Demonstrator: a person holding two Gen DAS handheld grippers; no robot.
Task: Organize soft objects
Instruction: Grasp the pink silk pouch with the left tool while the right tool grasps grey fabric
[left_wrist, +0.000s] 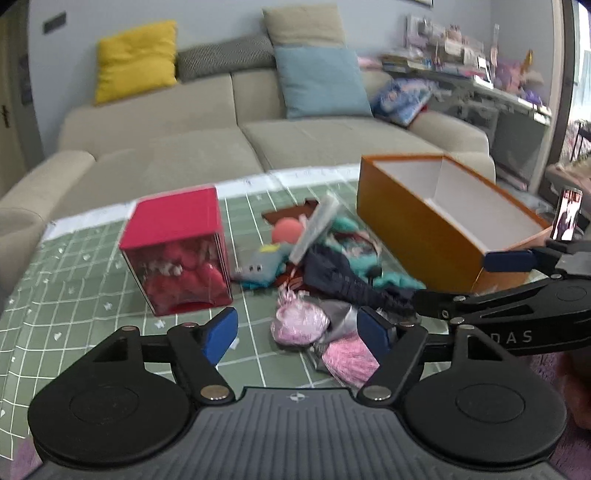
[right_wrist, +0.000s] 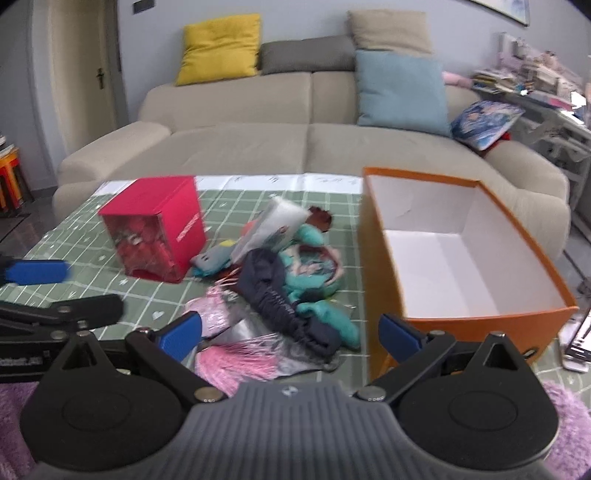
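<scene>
Evidently nothing is picked yet: the left gripper (left_wrist: 297, 332) and right gripper (right_wrist: 291, 338) both gape empty over the pile (right_wrist: 280, 280). Best lift one near pink piece (left_wrist: 299, 321) cleanly, then carry it to the empty orange box (right_wrist: 443, 251) at right.

From where I sat, the pile of soft objects (right_wrist: 280, 295) was smeared by blur, so I couldn't tell most items apart. The red box (left_wrist: 177, 254) hid the worktop's far-left corner behind it. The shelf clutter (left_wrist: 461, 55) was too blurred to identify.
</scene>
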